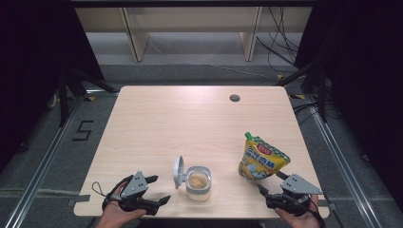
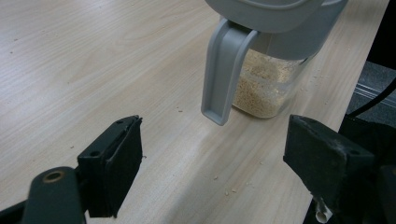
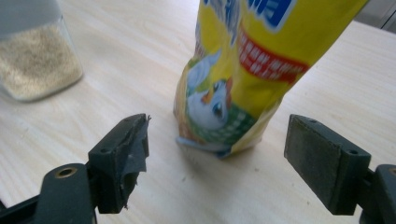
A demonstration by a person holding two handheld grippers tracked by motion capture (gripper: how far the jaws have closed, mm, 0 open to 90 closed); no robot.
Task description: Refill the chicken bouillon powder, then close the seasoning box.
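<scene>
A clear jar [image 1: 198, 183] of beige grains stands near the table's front edge, its grey flip lid [image 1: 178, 172] swung open to the left. In the left gripper view the jar [image 2: 264, 86] and its hanging lid tab [image 2: 223, 74] sit just ahead of the jaws. My left gripper [image 1: 159, 189] is open at the jar's left, holding nothing. A yellow pouch [image 1: 261, 160] stands upright at the right. My right gripper [image 1: 272, 182] is open just in front of the pouch [image 3: 243, 74], jaws wide apart and clear of it.
The light wooden table [image 1: 190, 118] has a round cable hole [image 1: 234, 98] at the back right. A few spilled grains [image 2: 224, 186] lie on the wood near the jar. Metal rails and cables run along the floor at both sides.
</scene>
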